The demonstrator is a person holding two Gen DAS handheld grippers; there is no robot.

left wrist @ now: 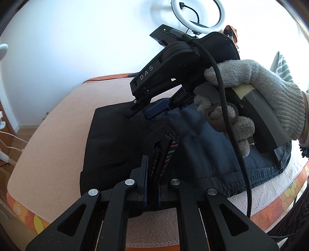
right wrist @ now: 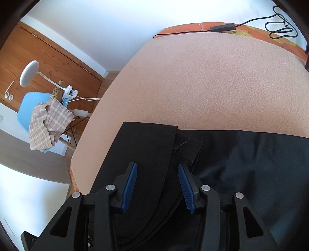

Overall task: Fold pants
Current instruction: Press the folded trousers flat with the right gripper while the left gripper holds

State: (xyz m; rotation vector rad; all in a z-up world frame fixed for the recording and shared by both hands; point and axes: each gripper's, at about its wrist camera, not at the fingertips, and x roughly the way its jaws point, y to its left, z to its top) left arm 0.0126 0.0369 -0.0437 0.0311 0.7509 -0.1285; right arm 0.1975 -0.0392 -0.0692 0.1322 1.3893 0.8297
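Observation:
Dark pants point(left wrist: 119, 139) lie folded on a pink blanket point(left wrist: 58, 135) over the bed. My left gripper point(left wrist: 152, 181) is shut on a bunched edge of the pants with a striped lining showing, near the bed's front edge. My right gripper point(left wrist: 143, 113), held by a gloved hand point(left wrist: 251, 92), hovers open just above the far part of the pants. In the right wrist view the right gripper point(right wrist: 157, 185) is open, its blue pads point(right wrist: 129, 185) apart over the pants point(right wrist: 241, 164) near two overlapping leg ends point(right wrist: 154, 142).
The pink blanket point(right wrist: 202, 81) stretches beyond the pants. A black cable and adapter point(right wrist: 222, 28) lie at the far edge. A ring light point(left wrist: 199, 15) stands behind. A blue chair with a checked cloth point(right wrist: 48, 119) and a clip lamp point(right wrist: 29, 74) stand to the left of the bed.

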